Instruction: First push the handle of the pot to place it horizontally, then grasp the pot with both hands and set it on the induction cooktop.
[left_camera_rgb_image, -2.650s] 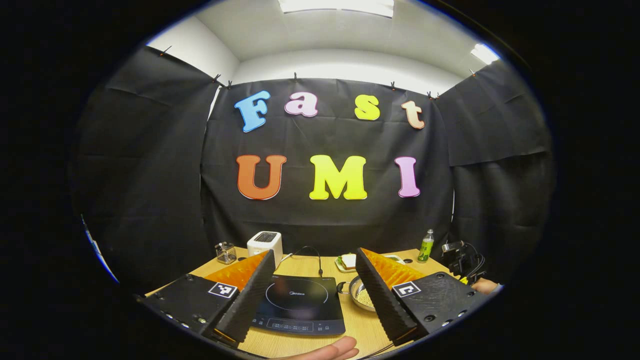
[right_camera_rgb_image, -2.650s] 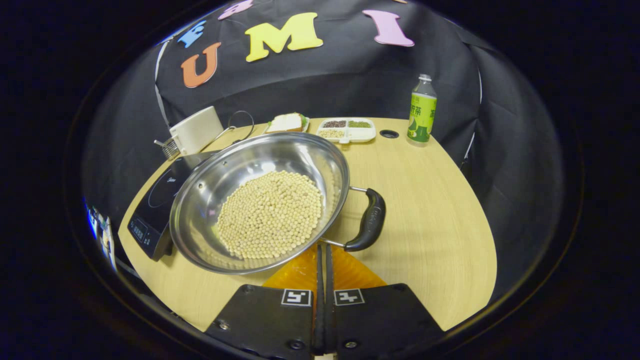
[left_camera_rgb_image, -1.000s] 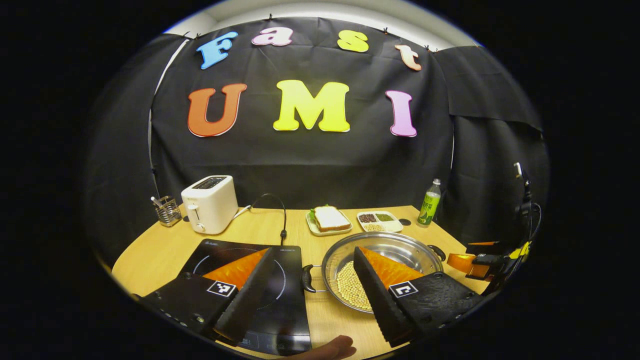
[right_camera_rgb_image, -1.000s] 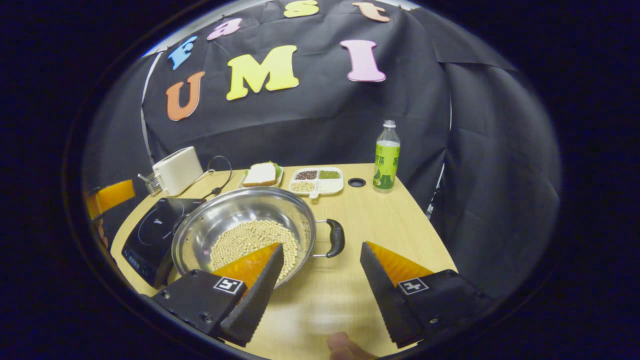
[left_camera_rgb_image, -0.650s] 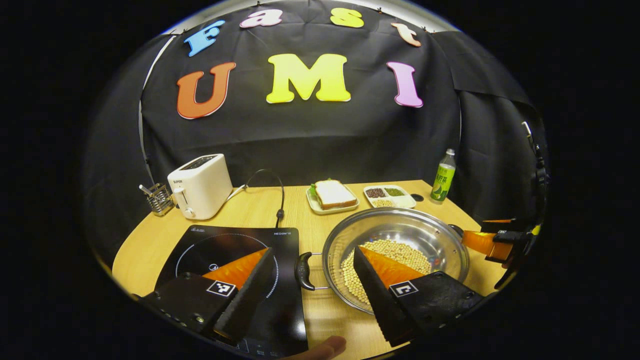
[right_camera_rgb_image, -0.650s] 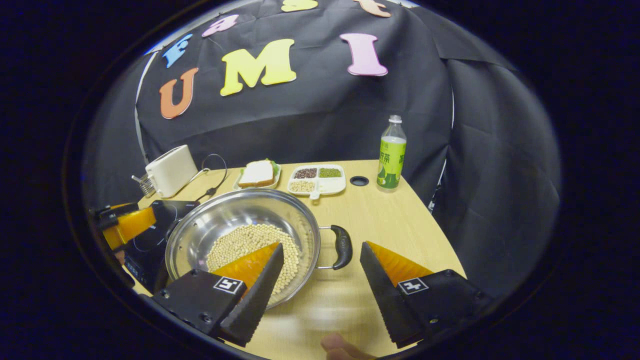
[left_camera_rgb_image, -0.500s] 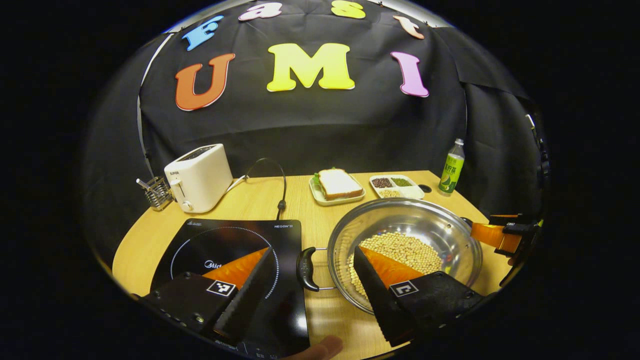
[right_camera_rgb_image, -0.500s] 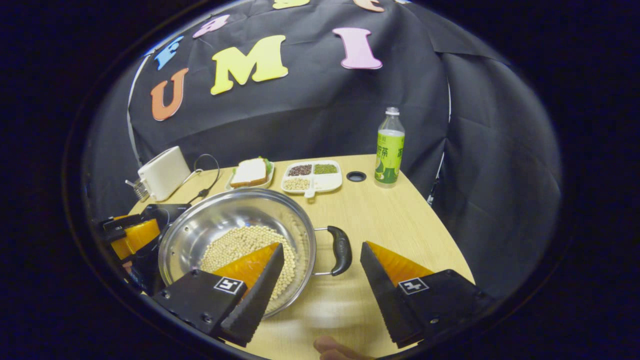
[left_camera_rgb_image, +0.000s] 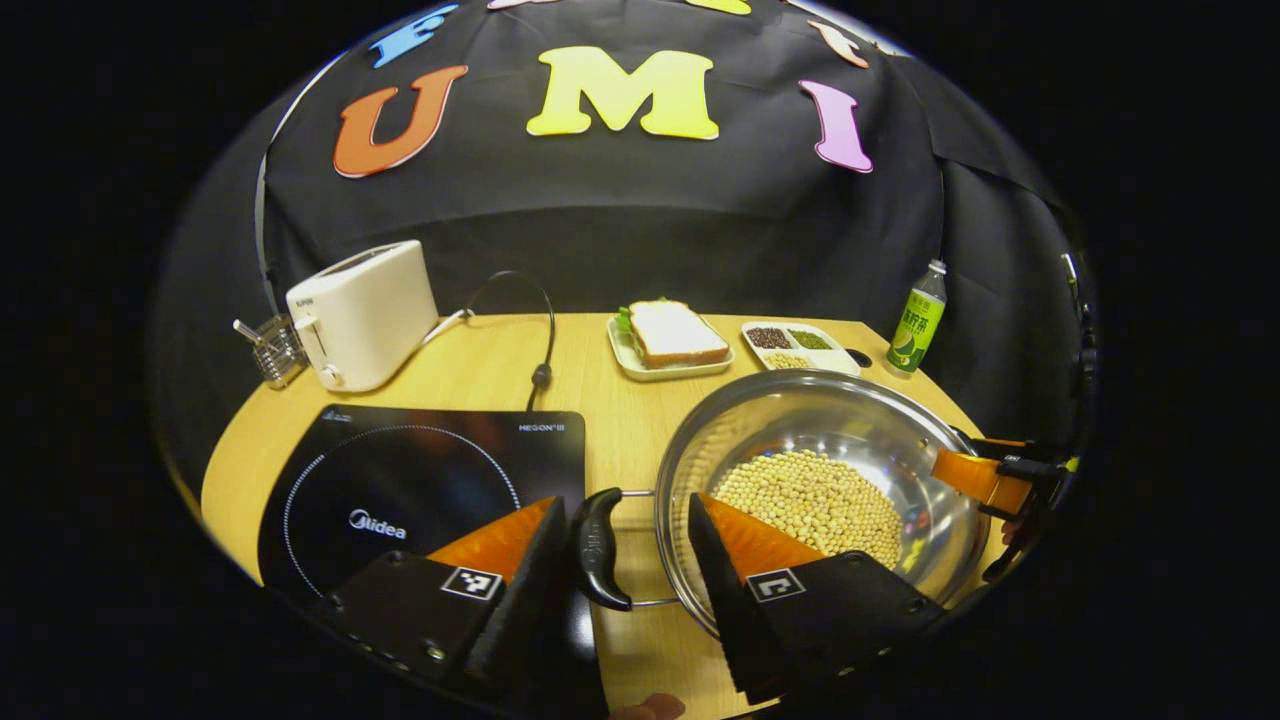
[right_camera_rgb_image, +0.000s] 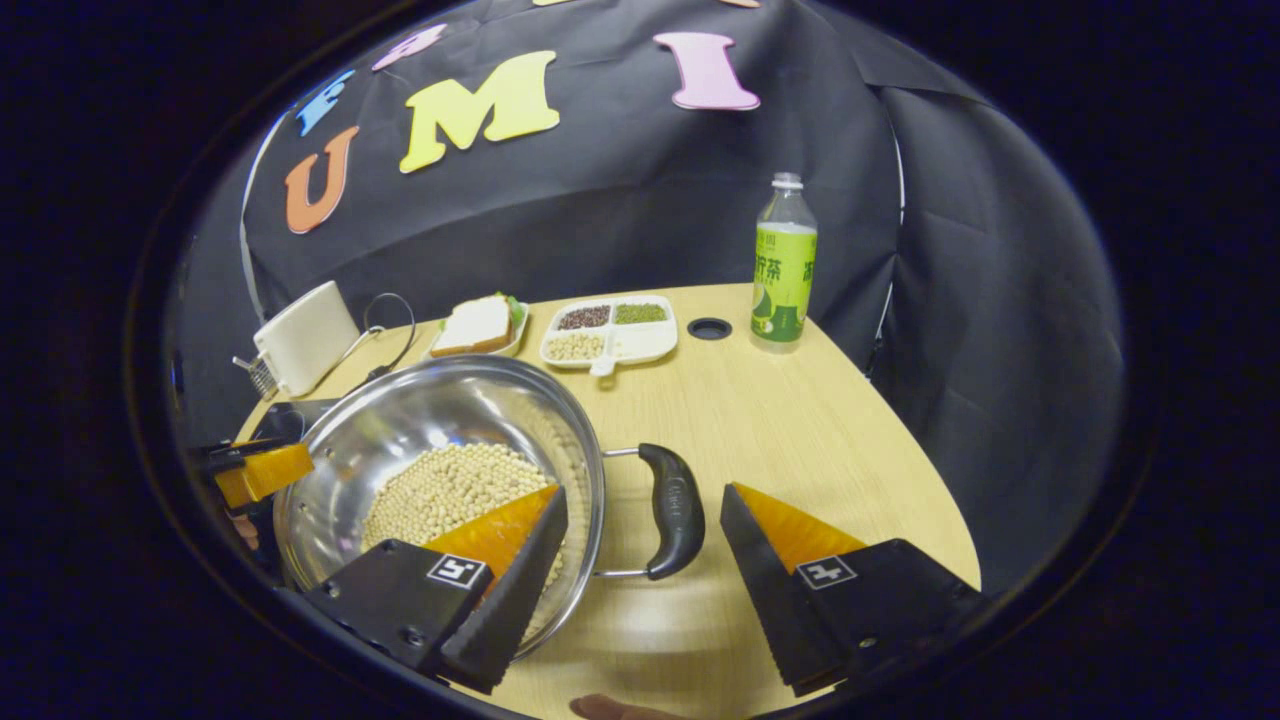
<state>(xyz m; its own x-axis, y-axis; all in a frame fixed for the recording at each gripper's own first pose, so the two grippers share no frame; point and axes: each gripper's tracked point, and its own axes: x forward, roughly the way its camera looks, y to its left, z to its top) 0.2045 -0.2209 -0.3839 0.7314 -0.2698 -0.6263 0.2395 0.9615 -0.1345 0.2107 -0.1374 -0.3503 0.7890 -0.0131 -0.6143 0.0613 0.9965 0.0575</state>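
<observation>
One pot (left_camera_rgb_image: 820, 470), one toaster (left_camera_rgb_image: 362, 314), one bottle (right_camera_rgb_image: 783, 262)

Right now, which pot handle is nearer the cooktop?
The black handle between the left gripper's fingers, beside the induction cooktop; the other handle faces away.

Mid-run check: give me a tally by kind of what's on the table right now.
Pot: 1
Induction cooktop: 1
Toaster: 1
Wire holder: 1
Sandwich plate: 1
Divided tray: 1
Bottle: 1
Total: 7
</observation>
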